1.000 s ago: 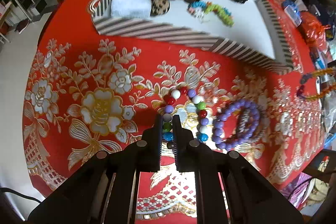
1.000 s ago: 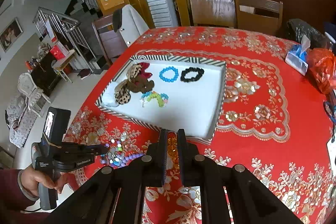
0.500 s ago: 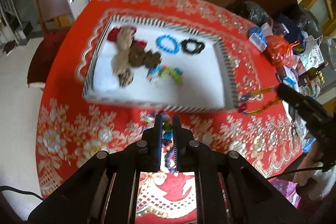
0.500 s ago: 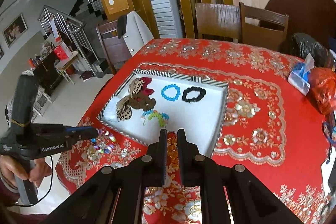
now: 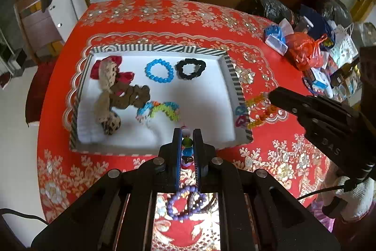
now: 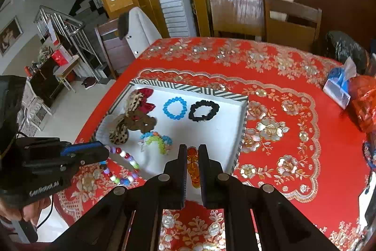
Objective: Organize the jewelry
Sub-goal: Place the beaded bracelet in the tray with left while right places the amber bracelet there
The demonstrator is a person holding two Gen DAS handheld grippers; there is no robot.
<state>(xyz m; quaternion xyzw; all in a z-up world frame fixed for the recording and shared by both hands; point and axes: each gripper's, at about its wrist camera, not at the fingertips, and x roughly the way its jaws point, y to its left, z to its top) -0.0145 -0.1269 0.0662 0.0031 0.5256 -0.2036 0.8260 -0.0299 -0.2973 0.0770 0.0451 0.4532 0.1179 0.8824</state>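
Note:
My left gripper point(image 5: 187, 133) is shut on a multicoloured bead bracelet point(image 5: 187, 149) and holds it above the near edge of the white striped tray point(image 5: 225, 91); the bracelet hangs from it in the right wrist view point(image 6: 122, 166). My right gripper point(image 6: 192, 149) is shut on an orange bead bracelet point(image 6: 193, 166), which shows at the tray's right edge in the left wrist view point(image 5: 258, 109). In the tray lie a blue bracelet point(image 5: 159, 71), a black scrunchie point(image 5: 190, 68), a green and blue bracelet point(image 5: 162, 109) and brown and red hair ties point(image 5: 115, 91).
A purple bead bracelet point(image 5: 185, 202) lies on the red tablecloth under my left gripper. Plastic bags and small packets point(image 5: 305, 51) crowd the table's right side. Wooden chairs point(image 6: 265, 18) stand behind the table. The table's left edge drops to the floor.
My left gripper lifted the multicoloured bracelet off the cloth and carried it up over the tray's near edge. My right gripper moved closer to the tray with the orange bracelet.

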